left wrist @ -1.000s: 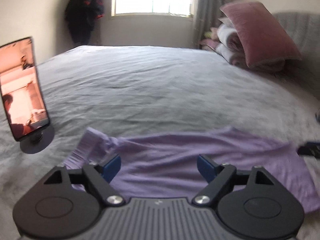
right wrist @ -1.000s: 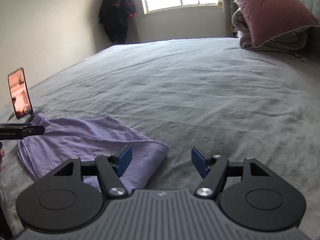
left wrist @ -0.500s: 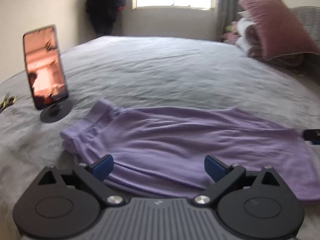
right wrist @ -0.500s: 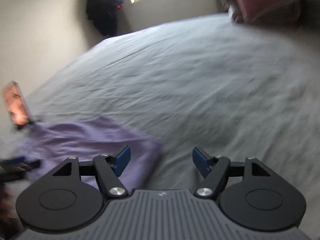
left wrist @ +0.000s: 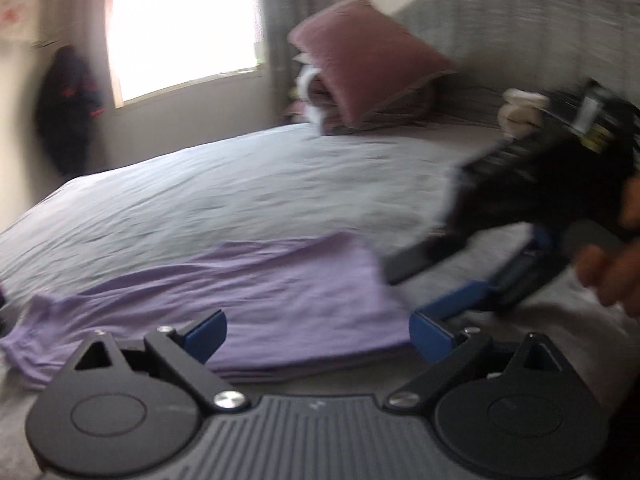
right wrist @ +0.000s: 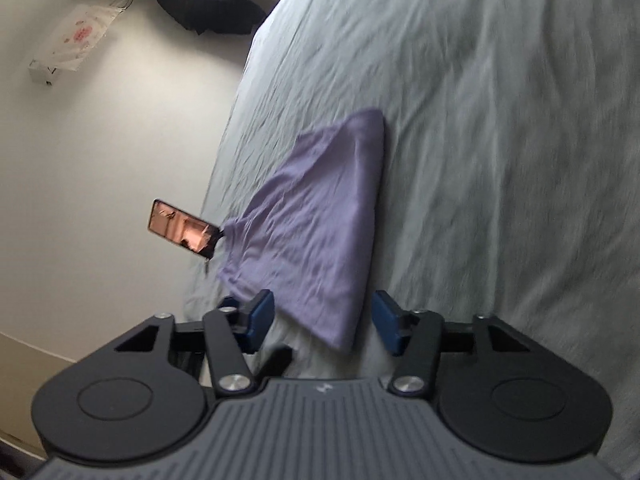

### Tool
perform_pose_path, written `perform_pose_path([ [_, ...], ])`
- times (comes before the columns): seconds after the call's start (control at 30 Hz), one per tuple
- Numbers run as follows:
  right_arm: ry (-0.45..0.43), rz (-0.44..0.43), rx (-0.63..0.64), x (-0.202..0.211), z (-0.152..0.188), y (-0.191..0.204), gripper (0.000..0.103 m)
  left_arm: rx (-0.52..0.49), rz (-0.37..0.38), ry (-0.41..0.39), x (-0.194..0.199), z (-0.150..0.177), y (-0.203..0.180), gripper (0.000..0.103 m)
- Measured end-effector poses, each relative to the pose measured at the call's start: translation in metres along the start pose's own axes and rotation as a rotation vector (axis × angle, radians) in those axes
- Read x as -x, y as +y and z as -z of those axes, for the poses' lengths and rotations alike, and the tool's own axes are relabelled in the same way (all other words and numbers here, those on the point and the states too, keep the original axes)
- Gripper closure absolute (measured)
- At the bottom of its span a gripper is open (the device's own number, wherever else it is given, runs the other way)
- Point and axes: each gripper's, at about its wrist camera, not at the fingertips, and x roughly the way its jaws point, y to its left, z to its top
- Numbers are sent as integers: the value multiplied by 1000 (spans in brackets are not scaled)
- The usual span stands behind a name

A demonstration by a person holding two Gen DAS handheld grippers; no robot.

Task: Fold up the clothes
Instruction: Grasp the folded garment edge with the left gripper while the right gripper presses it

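Observation:
A folded purple garment [left wrist: 260, 292] lies flat on the grey bed sheet [left wrist: 240, 184]. My left gripper [left wrist: 318, 334] is wide open at the garment's near edge, its blue pads apart from the cloth. In the left wrist view my right gripper [left wrist: 404, 296] comes in blurred from the right, held by a hand [left wrist: 612, 272], with its fingers at the garment's right corner. The right wrist view is rolled onto its side. There the right gripper [right wrist: 324, 318] is closing, and the corner of the garment [right wrist: 312, 224] lies between its pads without being pinched.
A phone on a stand [right wrist: 184, 234] stands by the garment's far end near the bed's edge. A pink pillow [left wrist: 364, 60] on folded bedding leans against the grey headboard [left wrist: 520, 28]. A dark jacket [left wrist: 66, 108] hangs beside the window.
The left gripper swung right along the garment and opened a little; the phone left its view. The right gripper rolled sideways, moved onto the garment's corner, and its jaws narrowed.

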Motion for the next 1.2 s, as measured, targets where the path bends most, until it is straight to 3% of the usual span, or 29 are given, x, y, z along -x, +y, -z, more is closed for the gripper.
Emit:
perform_pose_path([
  [0.2,39,-9,-41,-9,-2,-5,76,-116,14,1,-4,7,-30,12],
  [0.3,44,-15,-71,-8,-4,-8,82,-169,-10,-13,-7,7,-37,18],
  [0.5,51,-41,-74,0,-9,-5,88,-336,-73,-31,-17,6,-55,36],
  [0.6,52,-68,-56,3,-11,3,89,-347,-73,-18,-21,2,-58,42],
  [0.7,49,-87,-52,1,-13,9,89,-311,-63,-5,-27,-2,-55,52],
  [0.83,48,-48,-81,-5,-16,6,84,-239,-77,32,-37,-7,-47,81],
  [0.93,47,-12,-111,-9,-18,2,77,-212,-84,45,-40,-8,-46,83],
  [1.07,36,0,-134,-6,-25,2,68,-262,-112,36,-36,-3,-53,86],
  [1.2,-27,54,-100,4,-31,13,50,-271,-121,26,-33,2,-55,88],
])
